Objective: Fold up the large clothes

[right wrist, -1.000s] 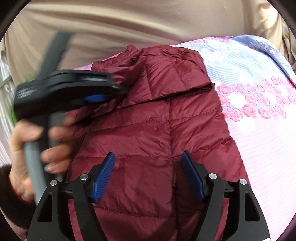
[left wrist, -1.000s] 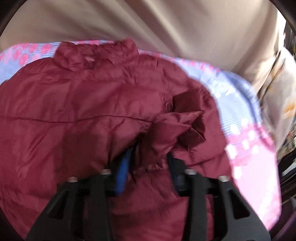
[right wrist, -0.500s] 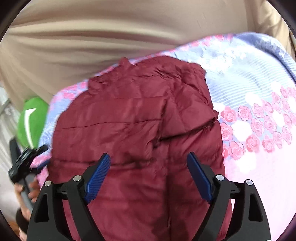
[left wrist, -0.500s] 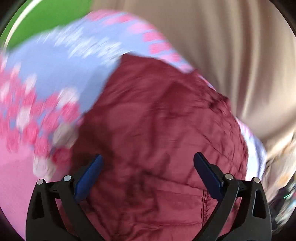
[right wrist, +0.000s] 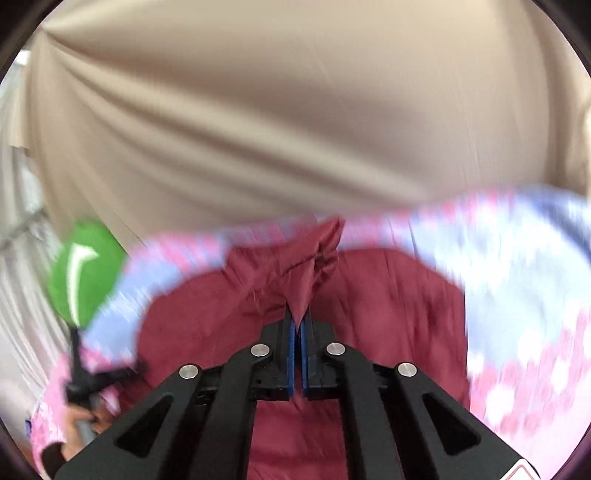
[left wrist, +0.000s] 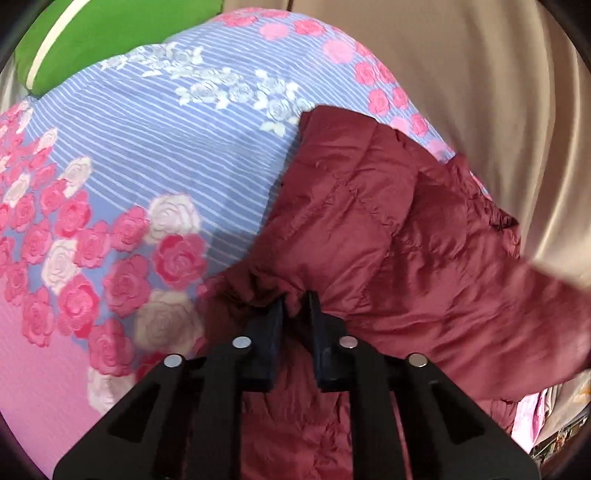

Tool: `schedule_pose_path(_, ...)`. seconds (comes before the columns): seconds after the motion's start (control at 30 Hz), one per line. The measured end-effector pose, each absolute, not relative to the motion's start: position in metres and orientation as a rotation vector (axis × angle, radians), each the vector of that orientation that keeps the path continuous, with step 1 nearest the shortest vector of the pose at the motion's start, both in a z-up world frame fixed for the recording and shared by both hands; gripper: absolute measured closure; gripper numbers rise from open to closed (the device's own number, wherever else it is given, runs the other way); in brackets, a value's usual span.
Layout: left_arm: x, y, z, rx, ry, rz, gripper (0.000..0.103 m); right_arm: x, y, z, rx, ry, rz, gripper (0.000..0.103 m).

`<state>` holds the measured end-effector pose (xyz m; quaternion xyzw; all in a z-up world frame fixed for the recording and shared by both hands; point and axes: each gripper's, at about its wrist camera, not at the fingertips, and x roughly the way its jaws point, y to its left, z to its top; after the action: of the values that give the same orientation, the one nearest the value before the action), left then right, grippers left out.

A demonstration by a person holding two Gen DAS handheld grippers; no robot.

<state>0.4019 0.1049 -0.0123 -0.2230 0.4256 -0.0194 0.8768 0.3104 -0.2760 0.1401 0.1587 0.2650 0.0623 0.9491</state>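
Observation:
A maroon quilted puffer jacket (left wrist: 399, 251) lies on a flowered bedspread (left wrist: 147, 155). In the left wrist view my left gripper (left wrist: 295, 302) is shut on a bunched fold at the jacket's left edge. In the right wrist view my right gripper (right wrist: 298, 317) is shut on a pinched peak of the jacket (right wrist: 388, 314), which rises above the fingertips. The left gripper also shows in the right wrist view (right wrist: 92, 376) at the lower left, held in a hand. The right wrist view is blurred.
A beige curtain (right wrist: 295, 110) hangs behind the bed. A green cushion (left wrist: 92, 33) lies at the bed's far left corner; it also shows in the right wrist view (right wrist: 81, 273). The bedspread (right wrist: 517, 295) stretches to the jacket's right.
Both grippers were open half a second ago and are now shut on the jacket. The left one let go of the sleeve and swung to the left edge. The right view tilted up.

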Motion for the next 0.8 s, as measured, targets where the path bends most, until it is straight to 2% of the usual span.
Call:
schedule_pose_path(0.07, 0.401, 0.097, -0.013, -0.412, 0.869, -0.024, 0.091, 0.318, -0.280, 0.131, 0.283, 0.531, 0.069, 0.102)
schedule_pose_path(0.13, 0.398, 0.086, -0.017, -0.338, 0.843, 0.009, 0.091, 0.342, -0.287, 0.088, 0.247, 0.660, -0.026, 0.102)
schedule_pose_path(0.2, 0.397, 0.078, -0.019, -0.286, 0.823, 0.022, 0.091, 0.369, -0.300, 0.021, 0.271, 0.865, -0.104, 0.102)
schedule_pose_path(0.27, 0.396, 0.073, -0.018, -0.240, 0.814, 0.029, 0.091, 0.366, -0.309, 0.004, 0.357, 0.876, -0.091, 0.102)
schedule_pose_path(0.4, 0.396, 0.072, -0.018, -0.236, 0.805, 0.026, 0.090, 0.355, -0.315, 0.022, 0.380, 0.774, -0.077, 0.102)
schedule_pose_path(0.53, 0.394, 0.075, -0.019, -0.253, 0.801, 0.009, 0.088, 0.367, -0.333, -0.011, 0.408, 0.892, -0.097, 0.103)
schedule_pose_path(0.63, 0.394, 0.077, -0.020, -0.266, 0.799, 0.002, 0.088, 0.353, -0.344, 0.003, 0.462, 0.858, -0.164, 0.103)
schedule_pose_path(0.7, 0.393, 0.078, -0.020, -0.269, 0.797, -0.004, 0.088, 0.341, -0.344, 0.022, 0.453, 0.807, -0.216, 0.096)
schedule_pose_path(0.8, 0.393, 0.078, -0.020, -0.271, 0.796, -0.009, 0.087, 0.337, -0.321, 0.057, 0.421, 0.721, -0.147, 0.091)
